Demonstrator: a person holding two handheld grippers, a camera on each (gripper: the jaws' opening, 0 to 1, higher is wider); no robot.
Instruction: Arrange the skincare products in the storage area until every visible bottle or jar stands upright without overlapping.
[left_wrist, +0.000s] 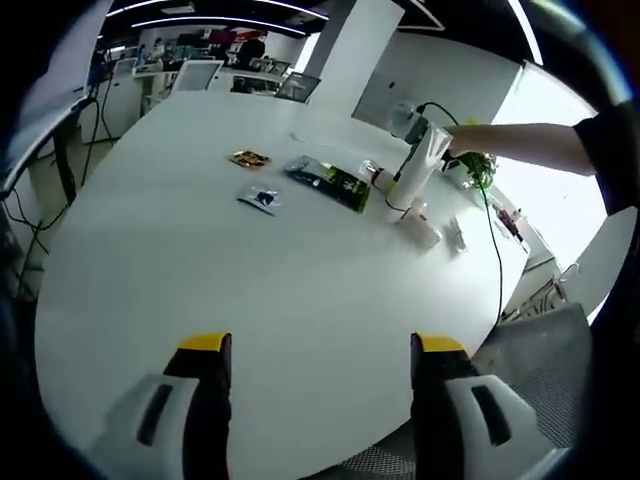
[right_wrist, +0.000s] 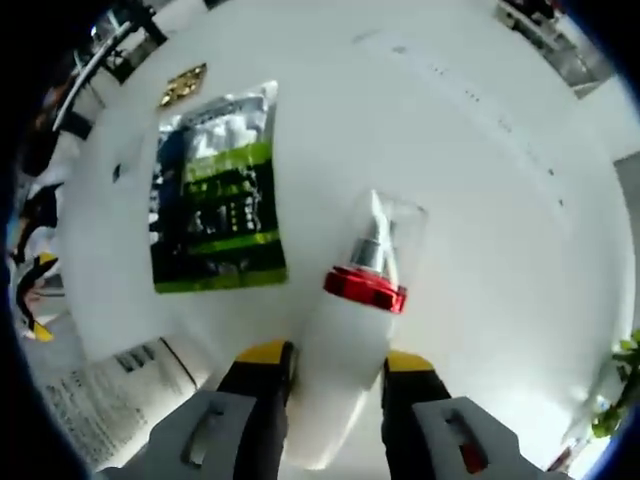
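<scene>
In the left gripper view the left claw (left_wrist: 320, 350) hangs wide and empty above the near edge of the white counter (left_wrist: 180, 260), while across it, toward the far right edge, the right claw (left_wrist: 428, 150) holds the white bottle (left_wrist: 415, 170) tilted off the surface, near a green pouch (left_wrist: 328, 180) and small sachets (left_wrist: 258, 198). The right gripper view shows that claw (right_wrist: 325, 360) clamped on the bottle (right_wrist: 340, 360) just below its red collar (right_wrist: 365, 288) and clear cap (right_wrist: 390, 235). The bottle looks like stiff, light, glossy plastic (likely slick), so a mid-body hold seems best. The counter is smooth and level; desks and screens (left_wrist: 200, 70) fill the room beyond.
</scene>
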